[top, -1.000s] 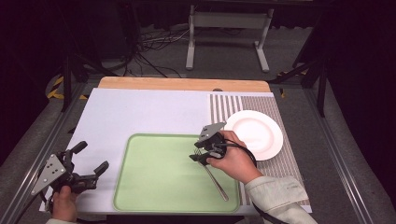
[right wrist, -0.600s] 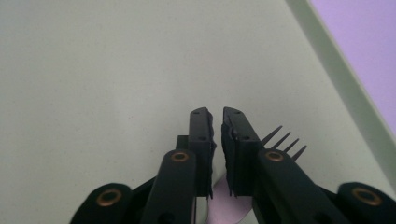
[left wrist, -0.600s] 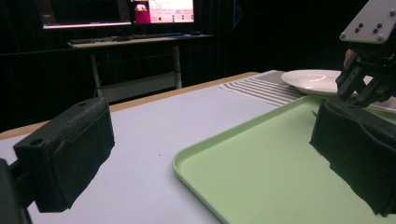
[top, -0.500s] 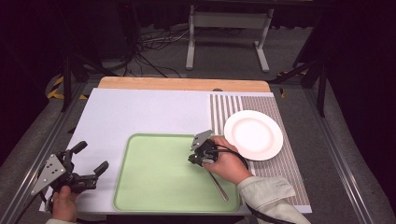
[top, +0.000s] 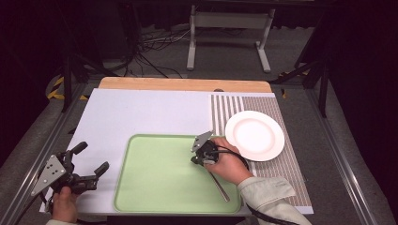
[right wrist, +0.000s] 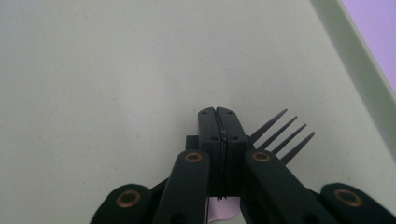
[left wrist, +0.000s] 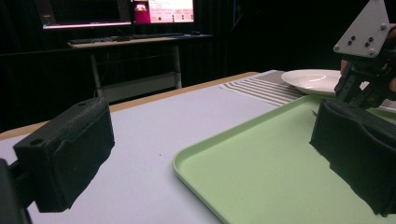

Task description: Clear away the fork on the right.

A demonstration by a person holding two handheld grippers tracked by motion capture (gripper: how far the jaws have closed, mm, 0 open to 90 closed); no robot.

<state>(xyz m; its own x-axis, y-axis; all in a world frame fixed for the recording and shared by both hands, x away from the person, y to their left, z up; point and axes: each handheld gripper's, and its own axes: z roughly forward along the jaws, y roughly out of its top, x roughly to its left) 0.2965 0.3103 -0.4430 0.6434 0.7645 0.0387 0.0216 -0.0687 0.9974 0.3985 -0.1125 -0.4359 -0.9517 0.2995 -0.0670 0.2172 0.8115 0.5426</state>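
Low in the middle of the high view, the right claw (top: 197,159) is pressed down on the green tray (top: 155,187), its jaws having just closed tight on the neck of a fork (right wrist: 280,135) whose tines poke out to the right in the right gripper view. The fork's handle (top: 219,186) lies on the tray toward the lower right. At the lower left, the left claw (top: 91,161) hovers over the counter (top: 141,112) with jaws wide and empty; a white plate (top: 255,135) sits to the tray's right.

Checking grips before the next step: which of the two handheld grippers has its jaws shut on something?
The right gripper, over the pale green tray: its black jaws have just closed on the dark fork. The left gripper hangs open beside the tray.
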